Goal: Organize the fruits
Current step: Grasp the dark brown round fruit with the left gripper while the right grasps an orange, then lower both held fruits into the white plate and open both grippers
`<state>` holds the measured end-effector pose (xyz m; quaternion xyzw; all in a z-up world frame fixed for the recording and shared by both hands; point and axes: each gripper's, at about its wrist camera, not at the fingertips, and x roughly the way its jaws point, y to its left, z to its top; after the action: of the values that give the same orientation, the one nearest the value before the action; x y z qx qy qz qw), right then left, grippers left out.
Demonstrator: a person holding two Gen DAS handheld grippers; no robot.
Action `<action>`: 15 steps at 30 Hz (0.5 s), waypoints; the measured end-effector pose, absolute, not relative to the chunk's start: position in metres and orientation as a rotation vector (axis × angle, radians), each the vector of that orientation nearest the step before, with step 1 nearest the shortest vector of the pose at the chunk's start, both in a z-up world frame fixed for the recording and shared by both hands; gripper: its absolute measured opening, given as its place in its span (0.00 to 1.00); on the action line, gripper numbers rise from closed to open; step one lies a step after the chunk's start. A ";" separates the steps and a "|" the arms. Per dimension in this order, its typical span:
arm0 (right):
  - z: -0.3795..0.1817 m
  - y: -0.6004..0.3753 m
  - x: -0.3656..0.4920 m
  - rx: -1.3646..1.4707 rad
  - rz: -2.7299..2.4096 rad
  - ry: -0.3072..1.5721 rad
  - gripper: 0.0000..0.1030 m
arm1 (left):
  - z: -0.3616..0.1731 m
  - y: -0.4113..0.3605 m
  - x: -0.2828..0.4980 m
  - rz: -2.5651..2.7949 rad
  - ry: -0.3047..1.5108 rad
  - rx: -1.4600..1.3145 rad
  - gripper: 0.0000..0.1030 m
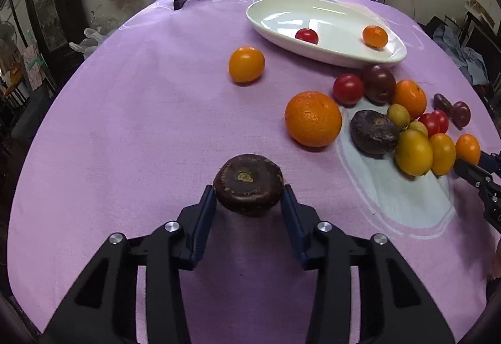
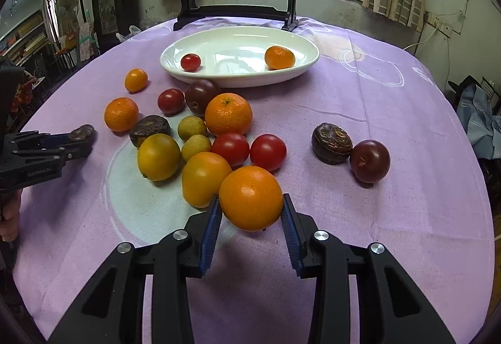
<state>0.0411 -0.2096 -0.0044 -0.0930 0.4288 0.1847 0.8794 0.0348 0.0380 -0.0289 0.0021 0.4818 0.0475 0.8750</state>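
Soft window daylight, fisheye-warped edges

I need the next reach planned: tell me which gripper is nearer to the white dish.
Right, though only by a little. The right gripper, shut on an orange fruit, sits at the near edge of the fruit pile below the white dish. The left gripper, holding a dark brown fruit, is farther back.

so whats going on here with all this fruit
A person is sorting fruit with a claw in each hand. The left claw is shut on a dark brown fruit; the right claw is shut on an orange fruit. The white dish holds a small tomato and a mandarin; the rest lie on the purple cloth.
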 end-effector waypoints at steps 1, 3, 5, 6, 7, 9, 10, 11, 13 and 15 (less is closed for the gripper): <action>-0.003 -0.210 0.040 -0.190 0.385 0.889 0.38 | -0.028 0.034 0.036 0.080 1.010 0.005 0.41; 0.002 -0.212 0.037 -0.186 0.382 0.875 0.37 | -0.023 0.025 0.038 0.020 1.016 0.007 0.41; 0.011 -0.214 0.035 -0.178 0.380 0.846 0.37 | -0.009 0.015 0.041 0.003 0.977 0.036 0.41; 0.017 -0.214 0.034 -0.172 0.381 0.827 0.37 | 0.001 0.011 0.044 -0.002 0.946 0.047 0.41; 0.022 -0.214 0.034 -0.170 0.383 0.811 0.37 | 0.011 0.007 0.048 -0.011 0.921 0.050 0.41; 0.037 -0.212 0.037 -0.168 0.385 0.762 0.37 | 0.029 0.000 0.061 -0.025 0.886 0.048 0.41; 0.043 -0.211 0.039 -0.167 0.386 0.741 0.37 | 0.037 -0.003 0.068 -0.028 0.870 0.048 0.41; 0.050 -0.208 0.043 -0.166 0.388 0.718 0.37 | 0.045 -0.008 0.077 -0.029 0.846 0.048 0.41; 0.061 -0.201 0.056 -0.164 0.391 0.677 0.37 | 0.055 -0.014 0.093 -0.022 0.805 0.057 0.41; 0.063 -0.191 0.070 -0.173 0.395 0.660 0.37 | 0.060 -0.019 0.114 0.003 0.785 0.061 0.41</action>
<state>0.0697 -0.1912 0.0634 -0.0840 0.3217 0.1924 0.9233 0.1139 -0.0194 0.0602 0.0299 0.3826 0.0015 0.9234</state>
